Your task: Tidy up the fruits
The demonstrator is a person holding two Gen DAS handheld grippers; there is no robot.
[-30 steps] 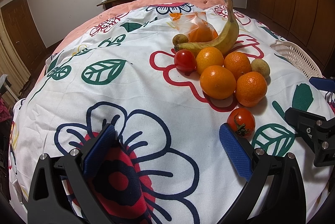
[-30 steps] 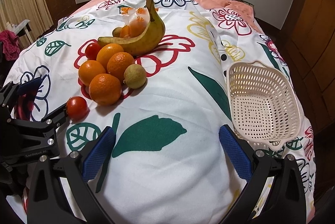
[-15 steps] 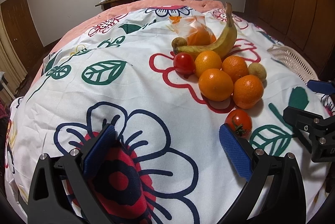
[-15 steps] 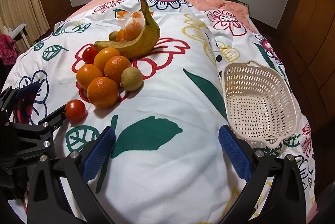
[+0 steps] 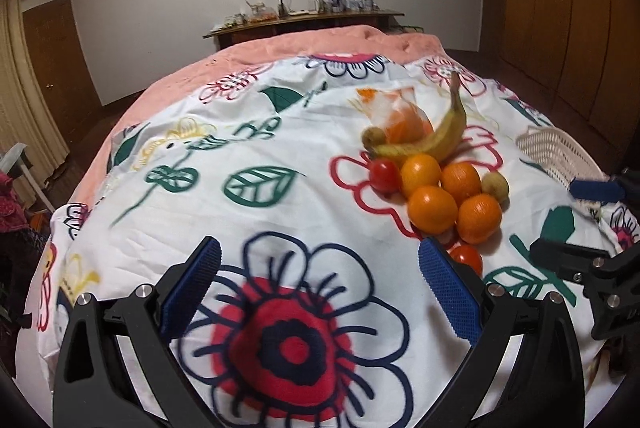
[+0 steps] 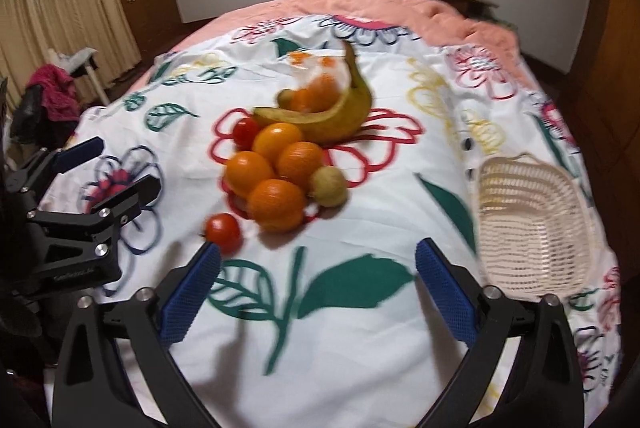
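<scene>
Both claws hang above a bed spread with a flowered sheet [image 5: 248,236]. Seen from the left wrist, the left claw [image 5: 320,288] stands wide apart with nothing between its blue pads; four oranges [image 5: 434,214] lie clustered on the sheet, a banana [image 5: 436,141] behind them, one tomato [image 5: 385,175] at their left and another tomato [image 5: 468,258] just beyond the claw's right pad. Seen from the right wrist, the right claw [image 6: 318,286] is closing, still wide, over bare sheet. A white mesh basket [image 6: 532,224] lies well apart from the fruit, at the right; a greenish fruit [image 6: 328,185] touches the oranges.
</scene>
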